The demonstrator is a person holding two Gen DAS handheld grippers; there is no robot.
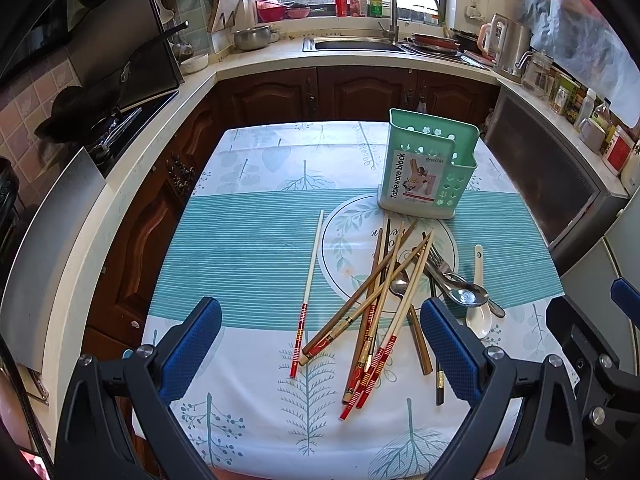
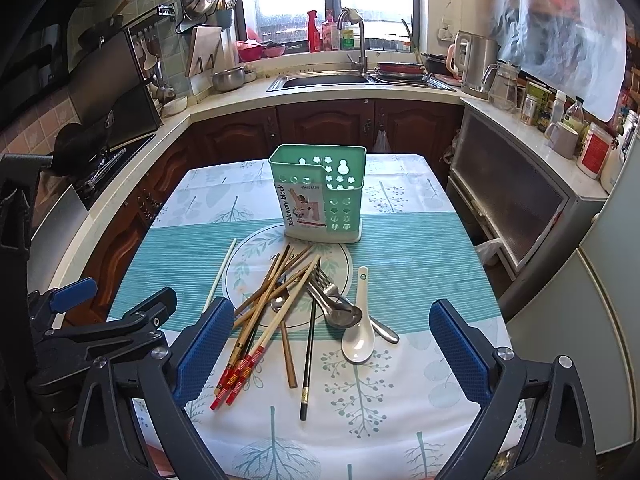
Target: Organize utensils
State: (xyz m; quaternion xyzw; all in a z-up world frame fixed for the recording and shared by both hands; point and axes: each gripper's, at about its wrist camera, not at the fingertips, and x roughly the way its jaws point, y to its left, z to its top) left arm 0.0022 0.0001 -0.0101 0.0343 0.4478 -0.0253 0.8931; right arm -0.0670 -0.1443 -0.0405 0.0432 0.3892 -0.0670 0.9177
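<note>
A green utensil holder (image 1: 426,166) labelled "Tableware block" is seen standing upright on the tablecloth (image 1: 240,248), at the far edge of a printed circle. Just in front of it a crossed pile of chopsticks (image 1: 380,304) is spread, mostly brown and pale wood, some with red ends. One pale chopstick (image 1: 309,292) is laid apart, to the left of the pile. Beside the pile on the right, metal forks and spoons (image 2: 334,304) are heaped, and a white ceramic spoon (image 2: 360,328) is placed touching them, bowl toward the camera.

The left gripper (image 1: 320,356) is held above the near part of the table, its jaws spread wide — nothing is gripped. The right gripper (image 2: 332,360) is held in the same way, wide apart and empty.
</note>
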